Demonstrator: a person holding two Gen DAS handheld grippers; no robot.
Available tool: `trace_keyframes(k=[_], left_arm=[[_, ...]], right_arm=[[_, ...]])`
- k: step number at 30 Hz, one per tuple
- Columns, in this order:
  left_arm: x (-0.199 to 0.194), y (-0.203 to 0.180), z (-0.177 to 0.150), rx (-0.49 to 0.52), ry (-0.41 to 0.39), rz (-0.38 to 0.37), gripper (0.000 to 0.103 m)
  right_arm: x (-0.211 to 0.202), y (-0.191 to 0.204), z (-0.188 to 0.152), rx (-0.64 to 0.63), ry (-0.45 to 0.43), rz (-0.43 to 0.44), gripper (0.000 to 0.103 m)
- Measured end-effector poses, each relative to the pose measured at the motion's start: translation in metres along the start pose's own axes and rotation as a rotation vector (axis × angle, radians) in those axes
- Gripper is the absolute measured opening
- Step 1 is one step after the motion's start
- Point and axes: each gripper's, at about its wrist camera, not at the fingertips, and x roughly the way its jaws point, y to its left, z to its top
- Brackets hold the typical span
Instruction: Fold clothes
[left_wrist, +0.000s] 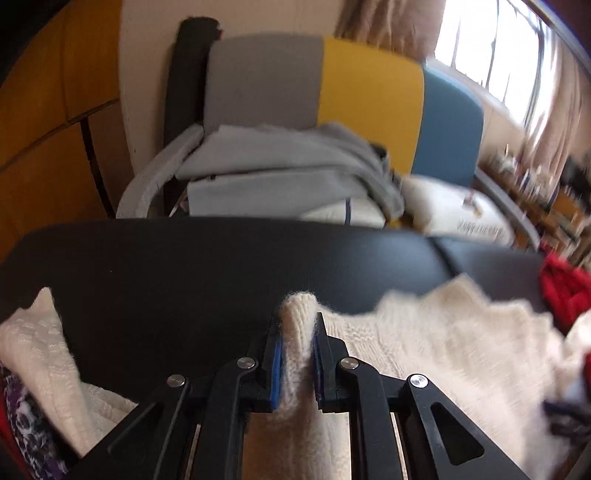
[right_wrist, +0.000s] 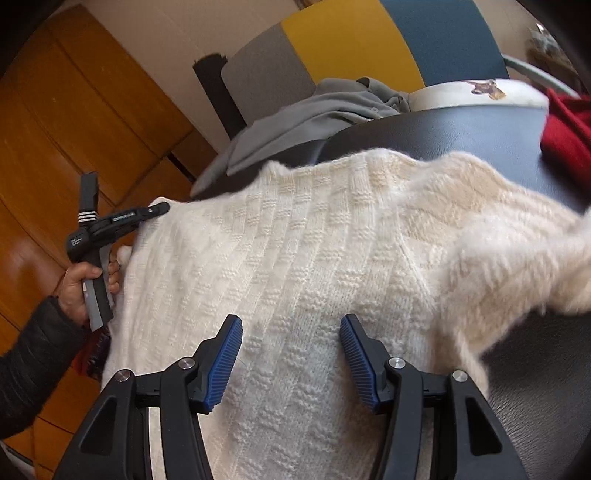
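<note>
A cream knitted sweater (right_wrist: 314, 240) lies spread over a black padded surface (left_wrist: 184, 266). My left gripper (left_wrist: 297, 326) is shut on a pinched fold of the sweater's edge (left_wrist: 295, 354), the knit bunched between its blue pads. In the right wrist view the left gripper (right_wrist: 157, 211) is held by a hand (right_wrist: 79, 284) at the sweater's left corner. My right gripper (right_wrist: 291, 326) hovers over the middle of the sweater, open, with the knit showing flat between its blue pads (right_wrist: 225, 362). A fluffy sleeve (right_wrist: 517, 258) trails off to the right.
A red garment (right_wrist: 569, 136) lies at the right of the black surface. Behind it a grey, yellow and blue chair (left_wrist: 369, 92) holds grey clothes (left_wrist: 280, 162) and a white cushion (left_wrist: 461, 210). Wooden cabinets (right_wrist: 74, 129) stand to the left. A patterned purple cloth (left_wrist: 26, 432) lies at the lower left.
</note>
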Motion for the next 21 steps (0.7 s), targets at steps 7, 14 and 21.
trace_keyframes(k=[7, 14, 21], left_arm=[[-0.029, -0.010, -0.021, -0.034, -0.124, 0.089, 0.034], [-0.033, -0.055, -0.074, 0.111, -0.169, 0.109, 0.063], [0.043, -0.076, -0.043, 0.086, -0.020, 0.076, 0.084]], right_arm=[[0.024, 0.015, 0.058, -0.122, -0.005, -0.096, 0.057], [0.067, -0.005, 0.069, -0.215, 0.018, -0.377, 0.056], [0.074, -0.046, 0.107, -0.179, -0.011, -0.491, 0.061]])
